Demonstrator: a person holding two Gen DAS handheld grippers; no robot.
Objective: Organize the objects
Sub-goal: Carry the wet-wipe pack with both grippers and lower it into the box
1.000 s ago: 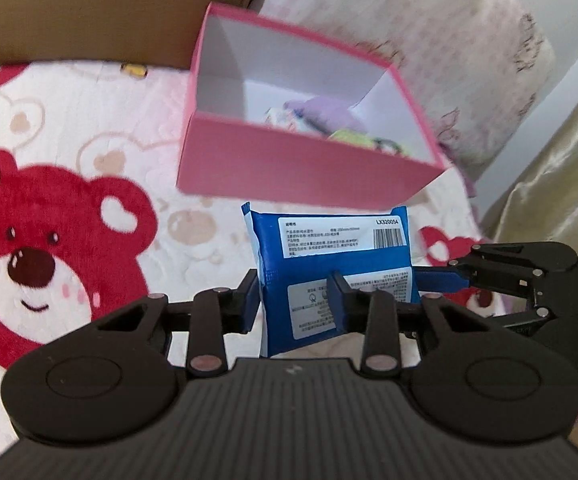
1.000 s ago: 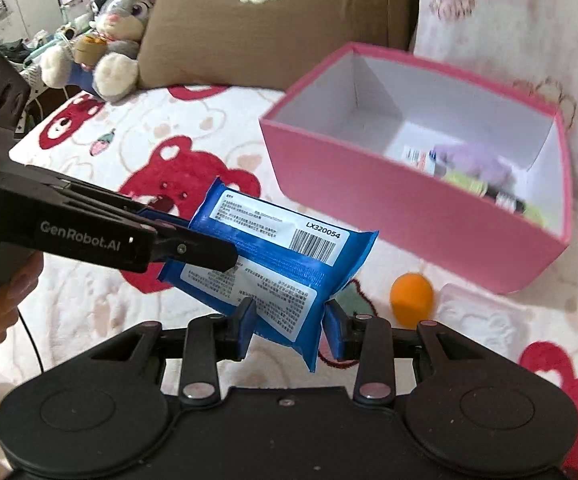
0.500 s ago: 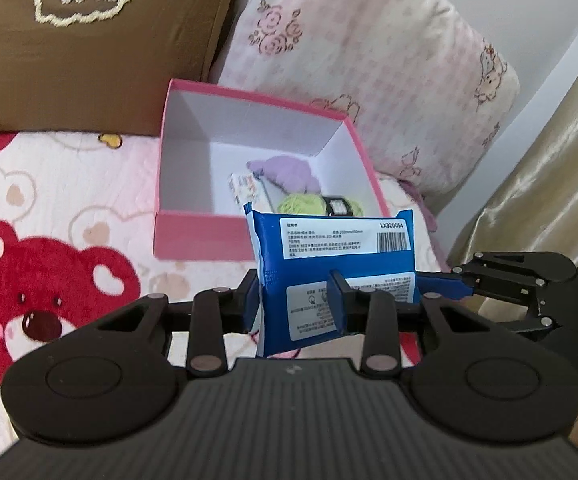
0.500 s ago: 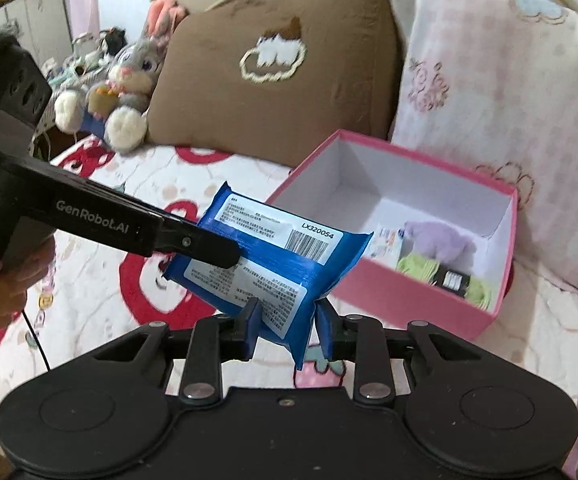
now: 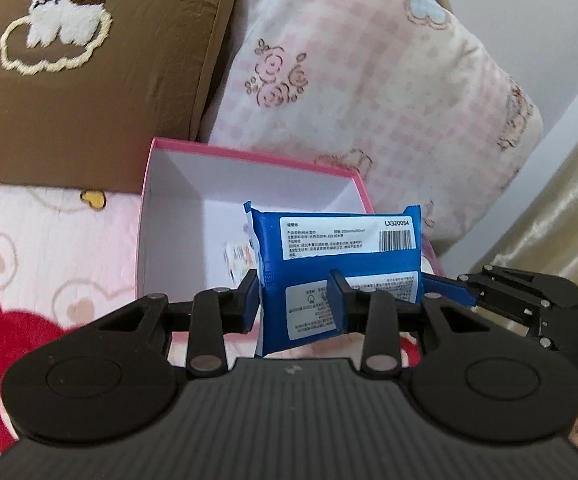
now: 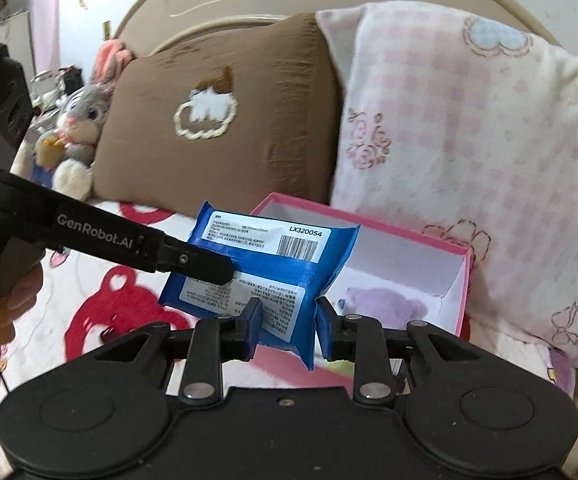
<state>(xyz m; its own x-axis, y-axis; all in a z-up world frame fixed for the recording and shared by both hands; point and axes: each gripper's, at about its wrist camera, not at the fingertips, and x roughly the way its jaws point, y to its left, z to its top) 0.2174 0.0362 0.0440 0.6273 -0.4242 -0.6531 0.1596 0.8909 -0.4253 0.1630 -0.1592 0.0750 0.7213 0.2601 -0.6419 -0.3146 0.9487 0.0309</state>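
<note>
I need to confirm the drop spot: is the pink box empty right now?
No, the pink box already holds a purple soft item on its white floor, seen in the right wrist view behind the blue packet.

A blue soft pack of wipes (image 5: 341, 276) with white printed labels, a barcode and the code LX320054 is held up in the air, clear of the bed, gripped at its lower edge from two sides. Its labelled face is turned toward both cameras, and its top edge runs roughly level in the left wrist view and tilts in the right wrist view (image 6: 273, 256). Behind and below it stands an open pink box (image 5: 249, 156) with a white inside, on the bear-print bedspread against the pillows. Inside the box (image 6: 463, 280) lie a lilac soft thing (image 6: 381, 300) and a small printed packet (image 5: 237, 258), partly hidden by the pack.
</note>
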